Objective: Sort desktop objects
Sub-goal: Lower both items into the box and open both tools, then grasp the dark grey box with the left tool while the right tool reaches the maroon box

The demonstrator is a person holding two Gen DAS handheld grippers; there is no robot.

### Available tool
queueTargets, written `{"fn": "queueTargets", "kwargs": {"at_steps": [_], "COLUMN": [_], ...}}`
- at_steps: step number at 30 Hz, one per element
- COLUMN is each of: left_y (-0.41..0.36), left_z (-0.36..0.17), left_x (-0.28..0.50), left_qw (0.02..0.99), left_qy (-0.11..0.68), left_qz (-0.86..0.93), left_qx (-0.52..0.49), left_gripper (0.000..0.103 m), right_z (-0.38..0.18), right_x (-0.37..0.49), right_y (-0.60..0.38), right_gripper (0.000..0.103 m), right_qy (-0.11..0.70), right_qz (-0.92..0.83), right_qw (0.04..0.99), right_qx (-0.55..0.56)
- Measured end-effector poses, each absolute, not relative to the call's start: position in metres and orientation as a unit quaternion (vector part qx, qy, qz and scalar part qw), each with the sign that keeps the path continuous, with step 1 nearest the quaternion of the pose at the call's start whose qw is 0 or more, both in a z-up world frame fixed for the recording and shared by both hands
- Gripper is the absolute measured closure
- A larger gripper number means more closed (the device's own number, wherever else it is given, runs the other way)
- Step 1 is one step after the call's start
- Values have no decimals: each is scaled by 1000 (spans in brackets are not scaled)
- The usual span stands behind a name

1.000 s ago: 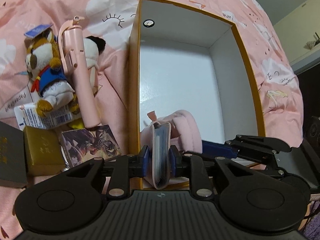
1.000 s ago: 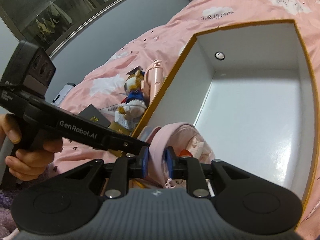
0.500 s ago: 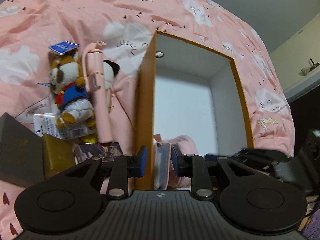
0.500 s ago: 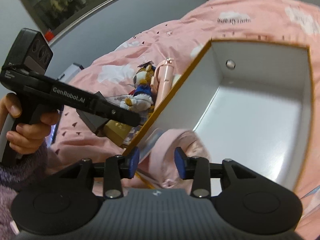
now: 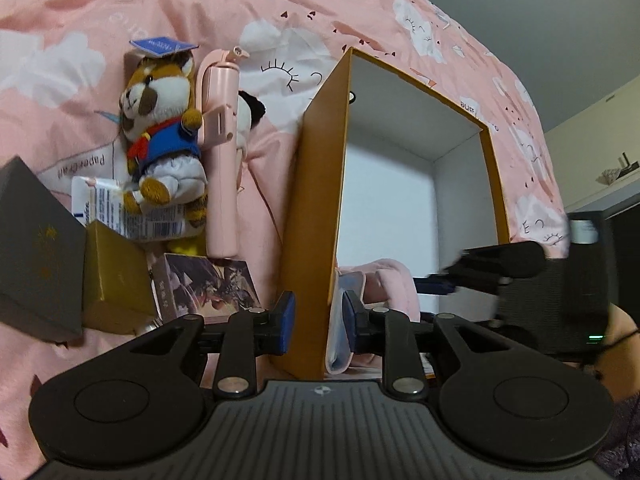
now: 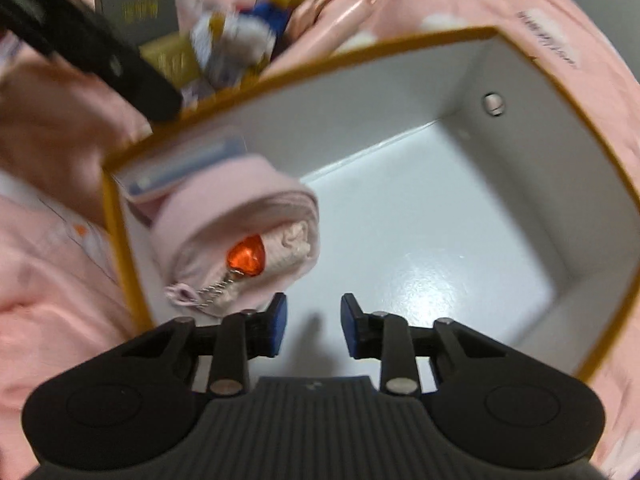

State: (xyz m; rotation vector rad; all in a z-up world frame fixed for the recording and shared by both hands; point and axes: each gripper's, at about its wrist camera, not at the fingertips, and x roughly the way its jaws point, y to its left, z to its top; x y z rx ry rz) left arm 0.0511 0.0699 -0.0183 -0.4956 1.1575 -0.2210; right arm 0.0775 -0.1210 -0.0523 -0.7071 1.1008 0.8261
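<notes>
Left gripper [image 5: 318,326] sits low centre in its own view, its jaws straddling the near wall of the box [image 5: 316,208]: one blue pad outside the orange wall, the other inside, against a blue-edged card sleeve [image 5: 337,332]. The pads stand apart and I cannot tell whether they press on anything. Right gripper [image 6: 312,326] hangs over the white box floor at the bottom of its view, jaws closing with nothing between them.

Inside the box, in the near corner, lies a rolled pink pouch [image 6: 240,236] with a red heart charm [image 6: 246,258] on a small chain, the card sleeve wedged between it and the wall. A small round hole [image 6: 493,104] shows in the far wall.

Writing: the pink bedspread [image 5: 100,8] carries "PaperCrane" in black, once at the top centre of the left view and once upside down at the left. The grey box [image 5: 38,264] at the left edge has gold lettering too small to read. The plush fox [image 5: 160,136] wears a blue tag with white print I cannot make out, and a printed label lies under it.

Beside the fox lies a pink selfie stick [image 5: 222,152]; below are a gold box [image 5: 116,276] and a picture card [image 5: 208,284].

Everything rests on the cloud-patterned bedspread. Beyond it, upper right, a grey wall and a pale shelf are visible.
</notes>
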Motion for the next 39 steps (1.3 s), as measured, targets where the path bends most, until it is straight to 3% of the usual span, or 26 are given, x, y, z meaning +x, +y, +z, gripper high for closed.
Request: {"fn": "queueTargets", "kwargs": {"at_steps": [13, 19, 22, 39], "left_y": [75, 73, 71, 71], "left_z": [-24, -21, -18, 1], "left_x": [52, 48, 46, 32], "left_qw": [797, 812, 819, 860], "left_qy": [539, 525, 517, 466], "left_qz": [-112, -101, -100, -50], "left_qx": [-248, -234, -227, -201], "left_gripper": [75, 75, 75, 75], "right_z": [-65, -64, -59, -9], "right_x": [98, 99, 97, 79], "right_y": [-102, -106, -113, -140], "right_gripper": [83, 82, 75, 60], "right_qy": [539, 539, 530, 463], "right_qz": [417, 405, 394, 310], "right_qw": [685, 689, 699, 798], "right_qx": [-258, -265, -274, -229]}}
